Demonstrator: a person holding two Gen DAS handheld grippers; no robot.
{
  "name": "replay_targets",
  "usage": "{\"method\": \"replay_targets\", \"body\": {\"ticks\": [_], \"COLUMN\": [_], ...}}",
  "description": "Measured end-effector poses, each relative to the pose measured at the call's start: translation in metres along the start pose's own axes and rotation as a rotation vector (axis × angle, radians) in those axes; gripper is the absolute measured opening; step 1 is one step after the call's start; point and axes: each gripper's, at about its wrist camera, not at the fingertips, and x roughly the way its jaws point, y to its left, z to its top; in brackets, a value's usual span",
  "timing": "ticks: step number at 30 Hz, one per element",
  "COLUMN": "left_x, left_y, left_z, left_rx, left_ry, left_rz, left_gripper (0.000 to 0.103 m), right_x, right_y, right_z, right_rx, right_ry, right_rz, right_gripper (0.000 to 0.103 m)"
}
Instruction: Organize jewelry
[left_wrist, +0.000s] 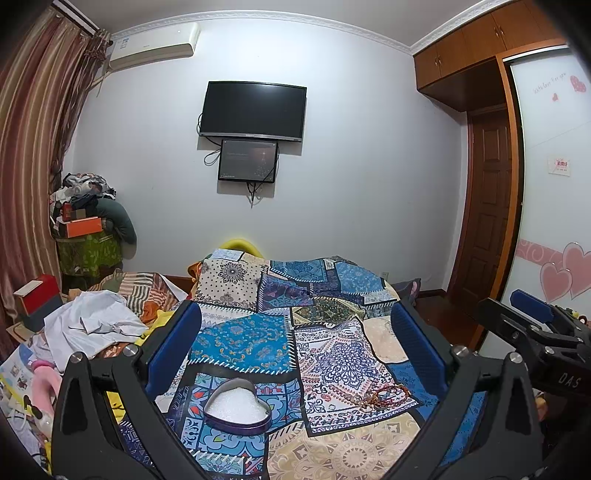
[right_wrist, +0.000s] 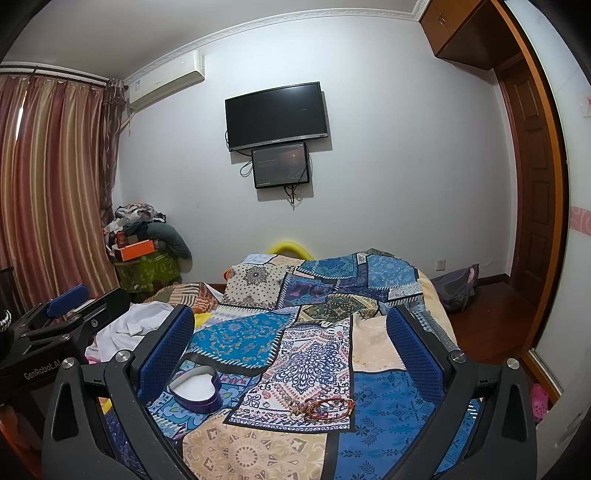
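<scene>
A heart-shaped purple tin (left_wrist: 236, 408) with white filling lies open on the patchwork bedspread (left_wrist: 258, 339); it also shows in the right wrist view (right_wrist: 195, 390). A small heap of red and beaded bracelets (left_wrist: 384, 397) lies to its right, also in the right wrist view (right_wrist: 321, 406). My left gripper (left_wrist: 295, 339) is open and empty above the bed, the tin between its fingers. My right gripper (right_wrist: 291, 339) is open and empty, the bracelets below it.
Crumpled white cloth (left_wrist: 92, 325) and clutter lie on the bed's left side. A pile of boxes and clothes (left_wrist: 88, 221) stands by the curtain. A TV (left_wrist: 253, 110) hangs on the far wall. A wardrobe and a door (left_wrist: 491, 206) are at right.
</scene>
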Motion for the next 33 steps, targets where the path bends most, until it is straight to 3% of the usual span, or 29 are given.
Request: {"method": "replay_targets", "body": {"ticks": [20, 28, 33], "left_x": [0.008, 0.041, 0.074], "left_y": [0.002, -0.003, -0.008], "left_z": [0.0, -0.007, -0.024], "left_rx": [0.001, -0.002, 0.013], "left_ry": [0.025, 0.103, 0.202], "left_rz": [0.001, -0.025, -0.04], "left_gripper": [0.103, 0.103, 0.103], "right_x": [0.011, 0.029, 0.045], "right_y": [-0.007, -0.032, -0.054], "right_z": [-0.009, -0.02, -0.032], "right_rx": [0.01, 0.021, 0.037], "right_ry": [0.025, 0.072, 0.14], "right_rz": [-0.005, -0.065, -0.107], "right_gripper": [0.103, 0.103, 0.103]}}
